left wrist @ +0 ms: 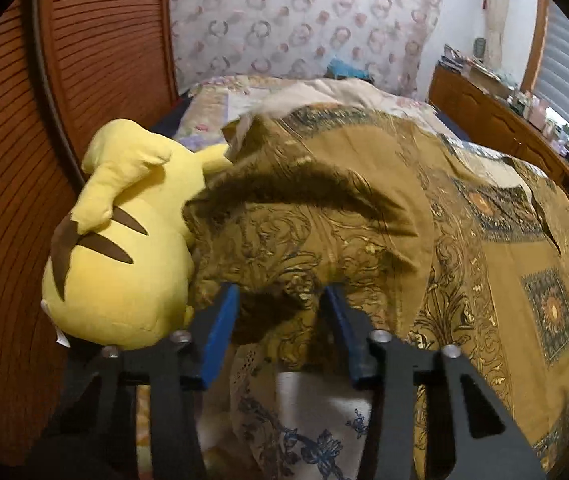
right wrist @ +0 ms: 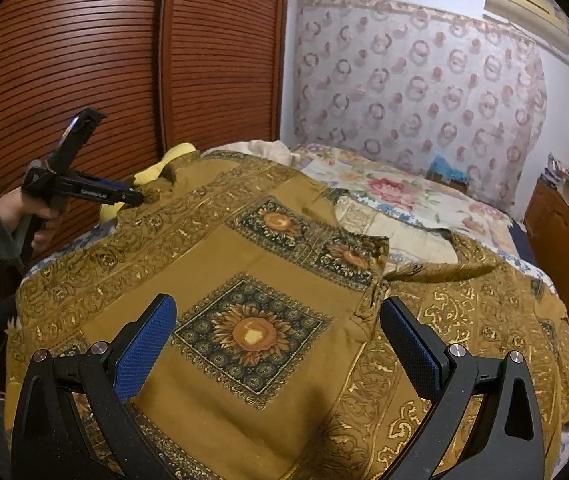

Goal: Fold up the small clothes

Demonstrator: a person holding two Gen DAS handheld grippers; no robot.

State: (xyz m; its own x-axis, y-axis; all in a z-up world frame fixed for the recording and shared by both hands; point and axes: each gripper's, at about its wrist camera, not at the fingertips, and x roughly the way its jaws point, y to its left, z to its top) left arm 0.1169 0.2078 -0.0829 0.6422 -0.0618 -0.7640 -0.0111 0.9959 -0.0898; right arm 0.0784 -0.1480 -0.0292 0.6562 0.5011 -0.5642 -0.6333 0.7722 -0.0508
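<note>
A mustard-gold garment [right wrist: 284, 248] with sunflower squares and scroll borders lies spread over the bed, its neck opening toward the far right. In the left wrist view a raised fold of the garment [left wrist: 284, 240] runs between my blue pads. My left gripper [left wrist: 280, 304] is closed on that bunched cloth beside the yellow plush. From the right wrist view the left gripper [right wrist: 140, 199] pinches the garment's far left edge, held by a hand [right wrist: 40, 216]. My right gripper [right wrist: 276, 336] hovers open over the near sunflower square, with only flat cloth below it.
A yellow plush toy [left wrist: 124, 240] lies at the bed's left edge against the brown louvred wardrobe doors [right wrist: 84, 60]. A floral quilt [right wrist: 396, 196] covers the bed further back. A wooden dresser [right wrist: 564, 232] crowded with small items stands on the right.
</note>
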